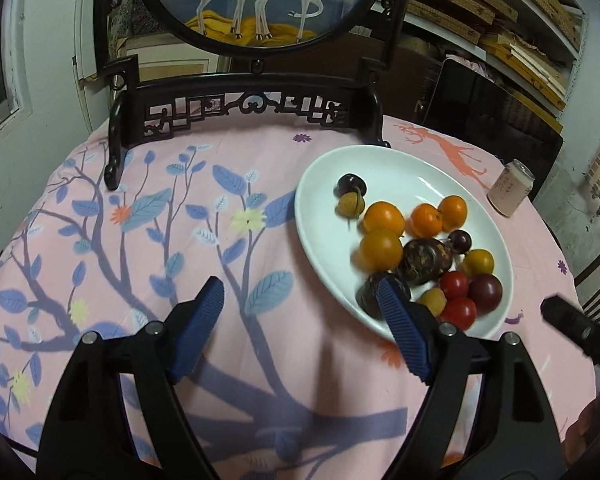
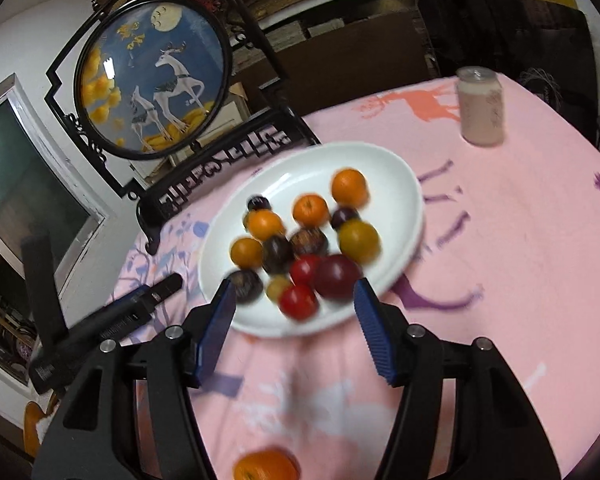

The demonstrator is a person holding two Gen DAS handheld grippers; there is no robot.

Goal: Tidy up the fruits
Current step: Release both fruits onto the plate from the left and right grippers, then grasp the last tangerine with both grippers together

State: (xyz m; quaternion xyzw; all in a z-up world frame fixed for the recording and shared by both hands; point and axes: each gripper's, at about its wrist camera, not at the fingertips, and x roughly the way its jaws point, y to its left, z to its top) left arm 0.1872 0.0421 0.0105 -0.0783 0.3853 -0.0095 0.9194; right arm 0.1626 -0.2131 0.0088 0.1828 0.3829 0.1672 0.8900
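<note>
Fruits: small oranges, red and dark tomatoes or plums, yellow ones, two rough dark brown fruits, gathered on a white plate, evidently the collecting place, right of centre on the surface, which wears a pink cloth.
One orange: apart, on the cloth at the near edge, likely still to be gathered.
Right gripper: released, empty, jaws framing the plate's near fruits.
Left gripper: released wide, empty, over cloth beside the plate's left rim.
Can: far right, upright.
Deer screen: far side, standing.
</note>
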